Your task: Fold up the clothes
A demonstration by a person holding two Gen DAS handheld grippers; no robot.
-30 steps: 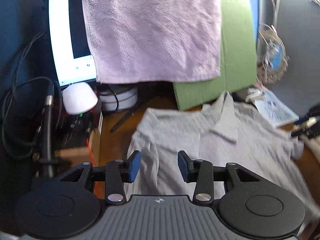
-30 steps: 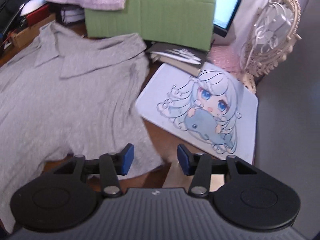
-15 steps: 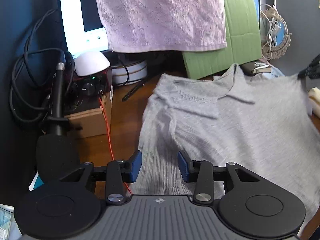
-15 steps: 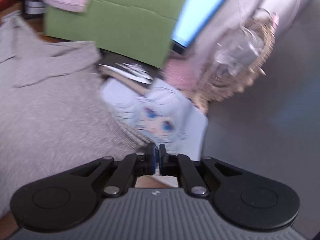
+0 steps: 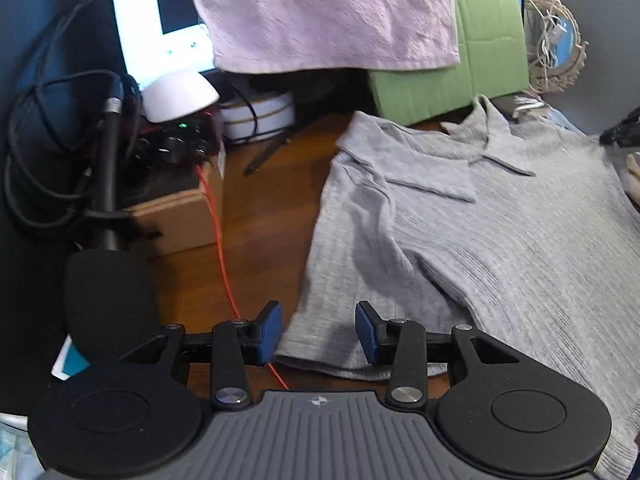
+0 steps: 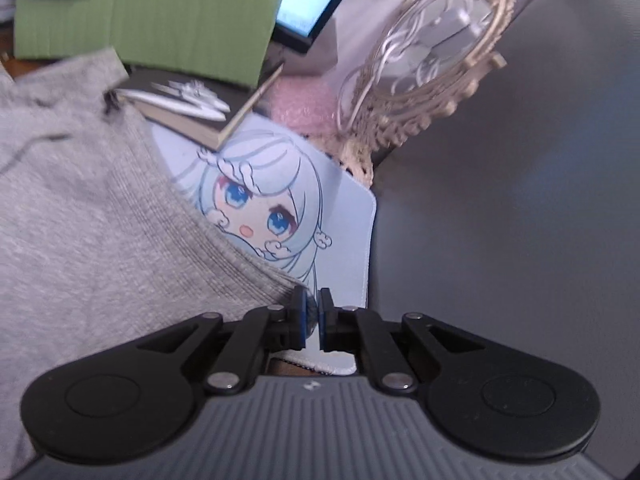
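A grey ribbed collared shirt [image 5: 500,240] lies spread on the wooden desk [image 5: 260,208]. My left gripper [image 5: 318,332] hangs open just above the hem of its left sleeve. The hem lies below and between the blue pads, which do not press on it. In the right wrist view my right gripper [image 6: 314,316] is shut. The shirt's [image 6: 100,220] right edge runs taut up to its fingertips and looks pinched there, lifted over the mouse mat [image 6: 332,216].
A foam-capped microphone [image 5: 108,300], an orange cable [image 5: 218,240] and a cardboard box [image 5: 180,216] crowd the desk's left. A pink towel [image 5: 328,12] and green cardboard [image 5: 480,60] stand behind. A book [image 6: 188,108] and a wicker basket of cables [image 6: 432,60] sit at the right.
My right gripper closed and swung right, drawing the shirt's edge over the mouse mat. My left gripper sank toward the sleeve hem and stayed open.
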